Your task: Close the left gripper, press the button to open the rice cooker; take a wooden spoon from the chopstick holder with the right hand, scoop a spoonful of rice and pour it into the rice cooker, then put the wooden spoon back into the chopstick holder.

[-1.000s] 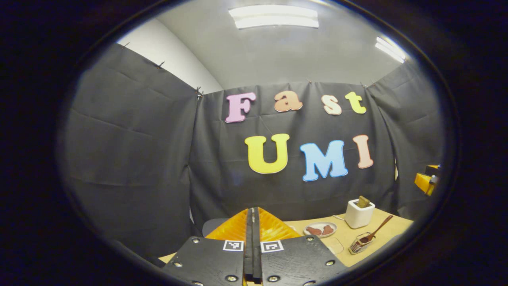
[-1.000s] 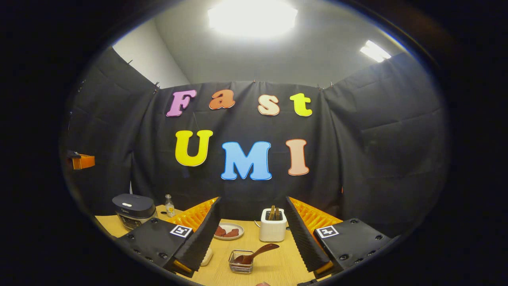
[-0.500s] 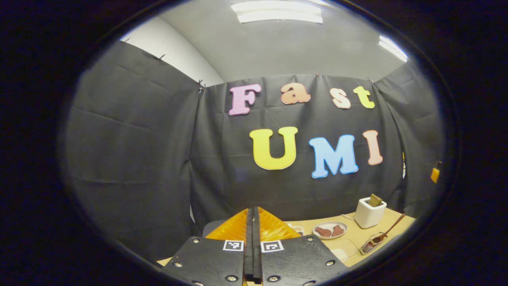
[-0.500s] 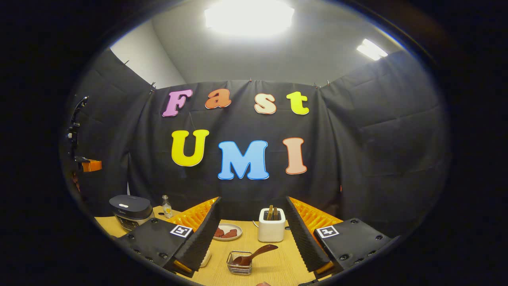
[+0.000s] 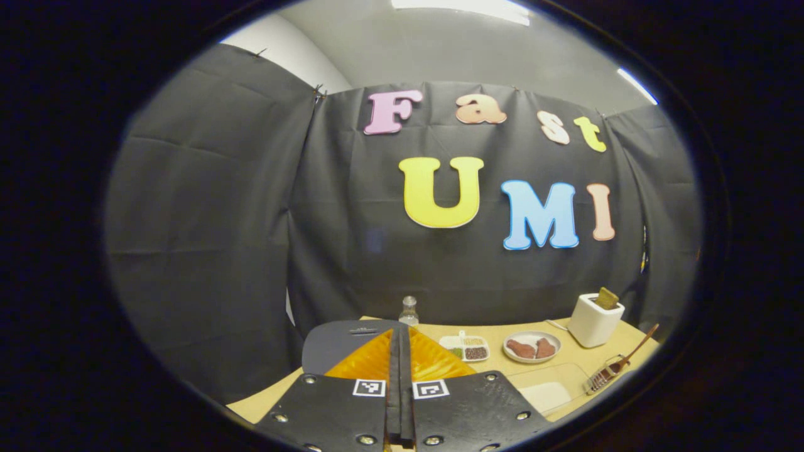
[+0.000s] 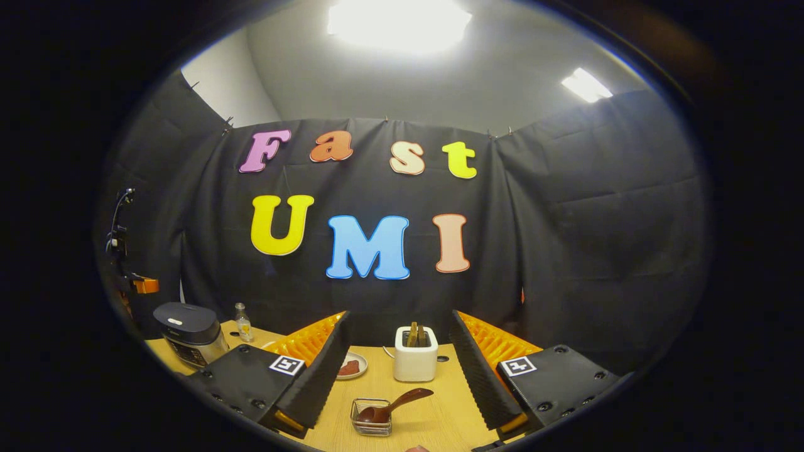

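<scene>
My left gripper (image 5: pixel 400 358) is shut with nothing between its fingers. It hangs just over the near edge of the dark grey rice cooker (image 5: pixel 342 339), whose lid is closed. In the right gripper view the rice cooker (image 6: pixel 188 328) stands at the far left of the table. My right gripper (image 6: pixel 400 321) is open and empty. It hovers above the table, facing the white chopstick holder (image 6: pixel 415 361) with wooden handles (image 6: pixel 413 334) sticking out. In front of the holder, a small glass box (image 6: pixel 370 422) has a brown spoon (image 6: pixel 402 402) resting in it.
On the wooden table (image 5: pixel 565 361) lie a small bottle (image 5: pixel 409 310), a divided dish (image 5: pixel 466 347), a plate with brown pieces (image 5: pixel 531 347), the chopstick holder (image 5: pixel 595 321) and the glass box (image 5: pixel 604 375). Black cloth walls surround the table.
The left gripper has tipped downward and moved closer, so the rice cooker lid, the bottle and the divided dish have come into its view. The right gripper has drifted slightly and stays open.
</scene>
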